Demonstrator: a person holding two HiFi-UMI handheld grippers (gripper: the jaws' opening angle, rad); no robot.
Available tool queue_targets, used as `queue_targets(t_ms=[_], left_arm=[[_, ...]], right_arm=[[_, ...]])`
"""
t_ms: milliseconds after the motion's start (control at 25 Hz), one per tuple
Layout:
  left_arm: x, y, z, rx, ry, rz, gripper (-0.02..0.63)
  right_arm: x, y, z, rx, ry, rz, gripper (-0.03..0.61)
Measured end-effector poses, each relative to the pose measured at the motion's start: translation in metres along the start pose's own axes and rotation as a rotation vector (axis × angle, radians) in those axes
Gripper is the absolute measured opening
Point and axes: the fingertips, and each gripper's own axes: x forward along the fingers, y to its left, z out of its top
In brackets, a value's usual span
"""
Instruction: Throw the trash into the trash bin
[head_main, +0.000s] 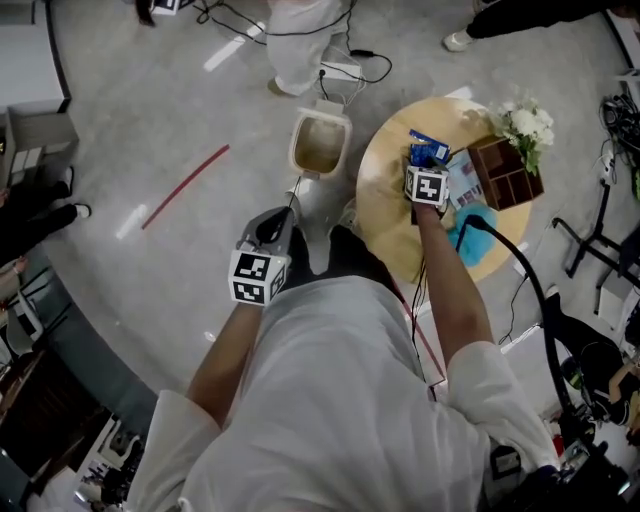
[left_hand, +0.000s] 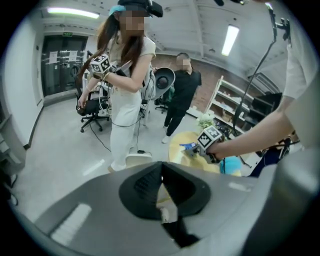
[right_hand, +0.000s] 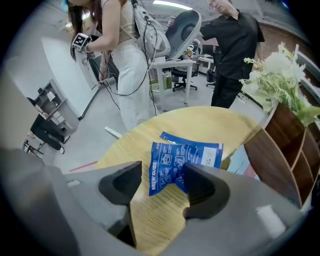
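Note:
A blue printed packet (right_hand: 182, 160) lies flat on the round wooden table (right_hand: 200, 125). My right gripper (right_hand: 162, 185) points down over it, jaws open; the packet sits between the pads, partly behind the right one, and nothing is pinched. From the head view this gripper (head_main: 425, 160) hovers at the packet (head_main: 428, 148) near the table's far side. The white trash bin (head_main: 300, 140) stands open on the floor left of the table (head_main: 385, 205). My left gripper (head_main: 275, 228) hangs over the floor short of the bin, pads (left_hand: 150, 182) together, nothing held. The bin (left_hand: 138, 159) shows beyond it.
A brown wooden organiser (head_main: 505, 172), white flowers (head_main: 528, 125) and a blue cloth (head_main: 475, 225) share the table's right side. A person in white (head_main: 305, 40) stands just behind the bin, with cables (head_main: 350, 68) on the floor. A red stripe (head_main: 185, 185) marks the floor at left.

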Motion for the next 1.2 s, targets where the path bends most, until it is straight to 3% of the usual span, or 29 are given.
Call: queue_targets(t_ms=[200, 320, 760, 1200], left_arm=[[-0.002, 0.003, -0.005, -0.009, 0.007, 0.009, 0.004], [-0.001, 0.004, -0.007, -0.014, 0.012, 0.011, 0.003], [0.004, 0.006, -0.013, -0.023, 0.029, 0.004, 0.004], [0.007, 0.008, -0.014, -0.027, 0.027, 0.000, 0.003]], right_arm=[[0.007, 0.000, 0.001, -0.048, 0.034, -0.044, 0.263], [0.005, 0.001, 0.012, -0.106, 0.018, -0.078, 0.220], [0.006, -0.004, 0.010, -0.158, 0.016, -0.117, 0.122], [0.003, -0.015, 0.004, -0.131, 0.006, -0.106, 0.046]])
